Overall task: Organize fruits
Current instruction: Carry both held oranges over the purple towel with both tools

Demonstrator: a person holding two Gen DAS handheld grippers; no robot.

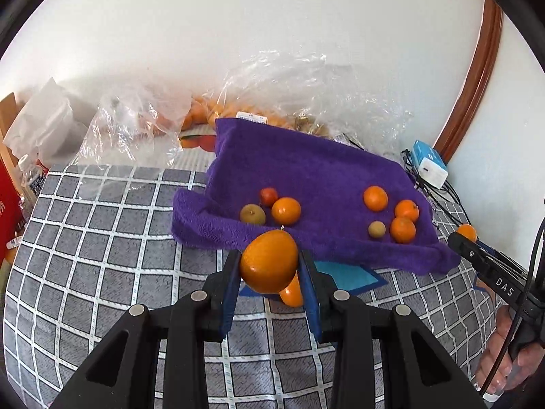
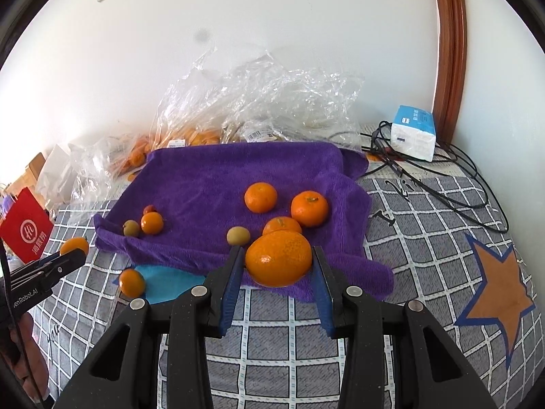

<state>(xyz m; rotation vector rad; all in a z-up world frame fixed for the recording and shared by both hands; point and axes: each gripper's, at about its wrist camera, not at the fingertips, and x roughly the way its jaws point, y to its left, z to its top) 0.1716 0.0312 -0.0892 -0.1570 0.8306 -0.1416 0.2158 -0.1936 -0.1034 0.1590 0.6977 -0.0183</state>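
Two grippers each clench an orange above the checked cover at the purple towel's [image 2: 218, 177] near edge: left gripper [image 1: 269, 269] one orange [image 1: 267, 262], right gripper [image 2: 277, 262] another [image 2: 278, 258].

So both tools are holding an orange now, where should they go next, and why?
Probably the right tool should ease forward and set its orange beside the three oranges on the right of the purple towel. The left tool could take its orange to the smaller left pile.
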